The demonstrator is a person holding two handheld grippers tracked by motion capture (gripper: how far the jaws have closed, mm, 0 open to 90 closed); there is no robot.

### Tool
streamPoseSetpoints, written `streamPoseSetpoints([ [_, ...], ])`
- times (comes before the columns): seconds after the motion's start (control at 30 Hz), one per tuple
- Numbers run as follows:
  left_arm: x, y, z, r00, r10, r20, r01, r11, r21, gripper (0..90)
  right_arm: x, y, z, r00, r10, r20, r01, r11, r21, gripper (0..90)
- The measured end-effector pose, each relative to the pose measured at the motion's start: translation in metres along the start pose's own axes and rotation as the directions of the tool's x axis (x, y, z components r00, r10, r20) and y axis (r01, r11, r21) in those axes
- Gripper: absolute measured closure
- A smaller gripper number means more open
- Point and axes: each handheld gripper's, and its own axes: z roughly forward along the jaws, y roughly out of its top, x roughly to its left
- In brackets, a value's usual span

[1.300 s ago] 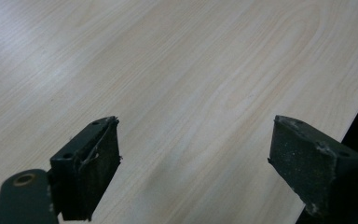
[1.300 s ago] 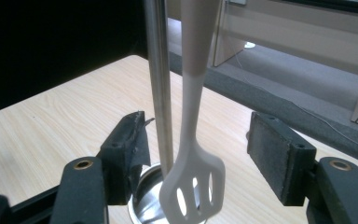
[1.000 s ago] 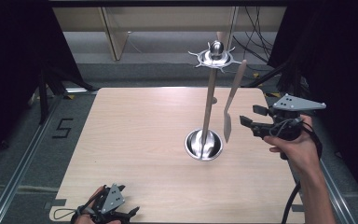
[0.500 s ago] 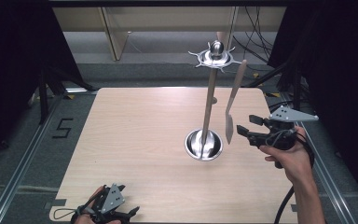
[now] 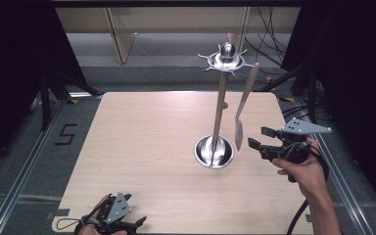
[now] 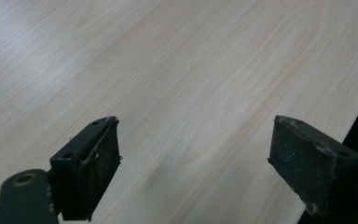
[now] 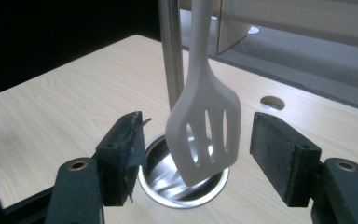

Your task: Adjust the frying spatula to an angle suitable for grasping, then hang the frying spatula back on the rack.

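A metal stand (image 5: 219, 112) rises from a round shiny base (image 5: 214, 152) on the wooden table (image 5: 142, 147), with a ring of hooks (image 5: 226, 59) on top. A pale slotted spatula (image 5: 243, 105) hangs from one hook, blade down. My right gripper (image 5: 258, 137) is level with the blade, just to its right. In the right gripper view the blade (image 7: 205, 126) hangs between the jaws of that gripper (image 7: 199, 140), and neither pad touches it. Those jaws have just been opening. My left gripper (image 5: 132, 223) rests at the table's front left edge, open over bare wood (image 6: 196, 140).
A round hole (image 7: 272, 102) is cut in the tabletop beyond the stand. Metal rails run along both sides of the table, with a "5" mark (image 5: 64, 134) on the floor at left. Cables and wooden furniture lie behind the far edge.
My right gripper has sunk from beside the spatula's handle to the height of its blade. The left gripper has stayed where it was.
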Motion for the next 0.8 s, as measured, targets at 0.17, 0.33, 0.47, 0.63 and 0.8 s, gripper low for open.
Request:
streamPoseSetpoints([
  [0.17,-0.002,0.0,0.002,0.9995,-0.032,0.009,0.032,0.999,-0.031,15.3,0.002,-0.01,0.003,1.0,0.004,0.0,-0.004,0.999,0.044,35.2],
  [0.33,-0.002,0.0,0.002,0.9995,-0.031,0.007,0.031,0.9992,-0.026,15.3,-0.002,-0.018,0.0,1.0,-0.002,0.002,0.002,0.998,0.057,34.8],
  [0.47,0.0,0.001,0.0,1.0,-0.008,0.001,0.008,1.0,-0.006,15.3,-0.003,-0.027,0.0,0.9997,0.026,-0.003,-0.025,0.996,0.081,34.7],
  [0.63,-0.002,0.001,0.0,0.9999,-0.013,0.003,0.013,0.9999,-0.008,15.3,-0.002,-0.036,0.0,0.999,0.045,0.006,-0.045,0.995,0.09,34.5],
  [0.8,-0.001,0.001,-0.001,1.0,-0.003,0.003,0.003,0.9999,-0.01,15.3,-0.002,-0.044,0.001,0.9994,0.034,0.0,-0.034,0.991,0.131,34.3],
])
